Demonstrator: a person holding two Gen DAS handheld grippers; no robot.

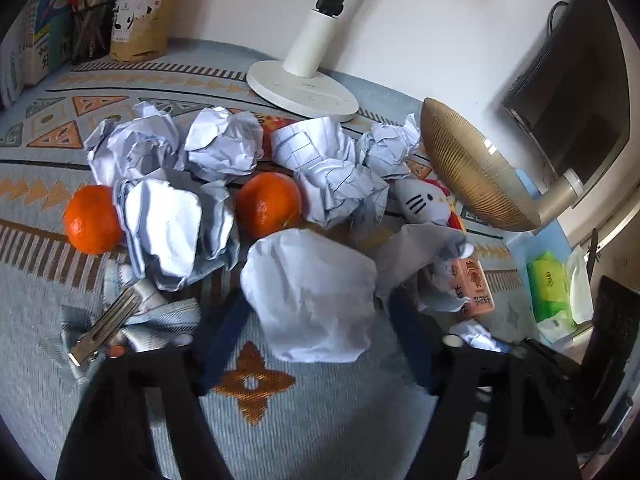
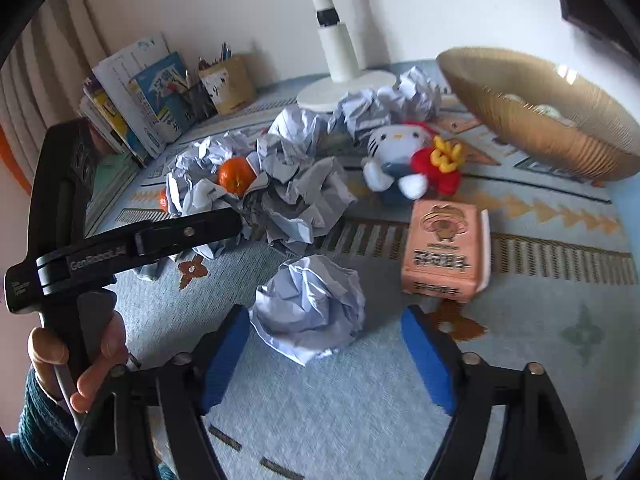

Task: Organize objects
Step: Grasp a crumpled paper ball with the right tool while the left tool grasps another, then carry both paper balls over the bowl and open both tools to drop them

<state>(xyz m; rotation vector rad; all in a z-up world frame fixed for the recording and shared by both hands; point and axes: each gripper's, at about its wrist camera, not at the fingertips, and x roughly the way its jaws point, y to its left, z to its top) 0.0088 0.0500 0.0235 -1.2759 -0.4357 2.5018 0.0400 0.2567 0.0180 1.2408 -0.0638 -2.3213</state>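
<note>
The left gripper [image 1: 316, 312] stands wide, its blue pads either side of a crumpled paper ball [image 1: 310, 294] on the patterned mat [image 1: 320, 412] without visibly pinching it; the right gripper [image 2: 326, 334] is likewise spread wide around a separate crumpled paper wad [image 2: 310, 310], with clear gaps at both pads. Beyond lie the pink carton [image 2: 444, 254], a heap of crumpled papers [image 1: 224, 144] with two tangerines [image 1: 269, 204] among them, and a Hello Kitty plush [image 2: 394, 156]. Farthest back are the gold ribbed bowl [image 2: 536, 120], the white lamp base [image 1: 302, 88] and a pen holder [image 1: 142, 22] by the wall.
</note>
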